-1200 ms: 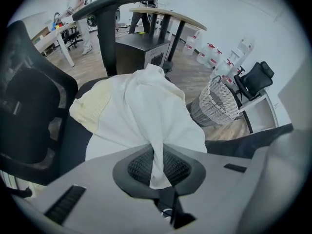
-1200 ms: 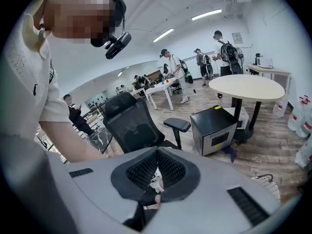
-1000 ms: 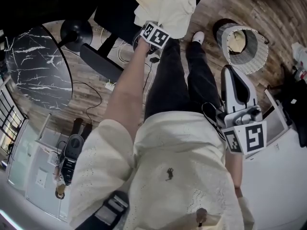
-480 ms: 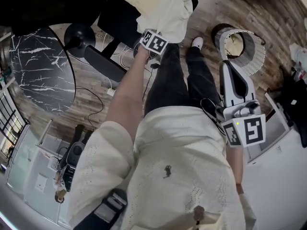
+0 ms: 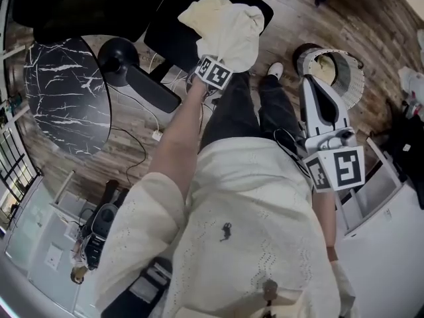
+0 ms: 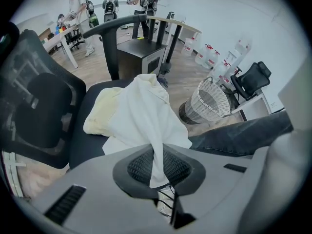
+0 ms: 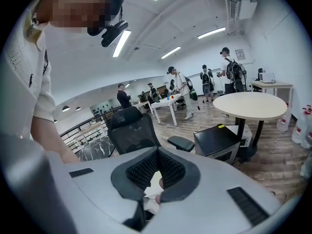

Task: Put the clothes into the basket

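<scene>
Clothes are only partly dealt with, as I read it. On the head view the wicker basket [image 5: 350, 85] stands just beyond the tip of my right gripper [image 5: 311, 85] and well off to the right of my left gripper [image 5: 213, 69]. A pale piece [image 5: 322, 61] already lies inside it, so I judge one item done. A white garment [image 5: 232, 25] hangs from the left gripper and drapes ahead of it over a cream garment [image 5: 202, 8] on the seat of a black office chair [image 5: 169, 28]. At least two pieces are left, then. The one in my grip has to be carried across to the basket, and the cream one is not yet picked up.

On the left gripper view the jaws are clamped almost together on a fold of the white garment. The cloth runs straight out from between the pads and spreads just ahead of them. The cream garment lies under it, ahead and to the left of the jaws, on the chair seat. The basket sits farther ahead and to the right, well apart from the cloth.

On the right gripper view the jaws are closed, the pads meeting at the tip with nothing pinched there. A small pale patch shows low behind the pads, and I cannot tell what it is. This gripper looks out across the room, and I can make out neither the basket nor the chair's clothes ahead of it.
</scene>
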Tool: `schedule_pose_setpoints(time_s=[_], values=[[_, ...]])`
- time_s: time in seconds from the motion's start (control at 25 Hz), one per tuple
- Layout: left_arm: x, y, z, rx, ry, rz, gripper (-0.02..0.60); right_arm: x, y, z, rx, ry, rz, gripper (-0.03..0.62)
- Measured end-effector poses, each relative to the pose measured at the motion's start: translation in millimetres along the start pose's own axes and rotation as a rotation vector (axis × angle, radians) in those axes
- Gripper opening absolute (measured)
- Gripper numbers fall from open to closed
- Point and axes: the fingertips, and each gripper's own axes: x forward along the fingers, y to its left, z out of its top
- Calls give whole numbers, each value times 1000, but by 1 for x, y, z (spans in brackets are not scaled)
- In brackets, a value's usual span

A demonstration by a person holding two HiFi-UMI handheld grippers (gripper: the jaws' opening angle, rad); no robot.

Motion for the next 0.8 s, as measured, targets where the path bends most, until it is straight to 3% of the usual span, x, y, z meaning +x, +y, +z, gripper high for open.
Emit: schedule_pose_setpoints(time_s=[0.56,0.8], values=[[-44,-31,-25,6,18,-4,44,-30,18,21,-23,-50,10,9],[-67,-37,-14,-52,-39,-2,44,-40,17,33,-49,-58,14,8]])
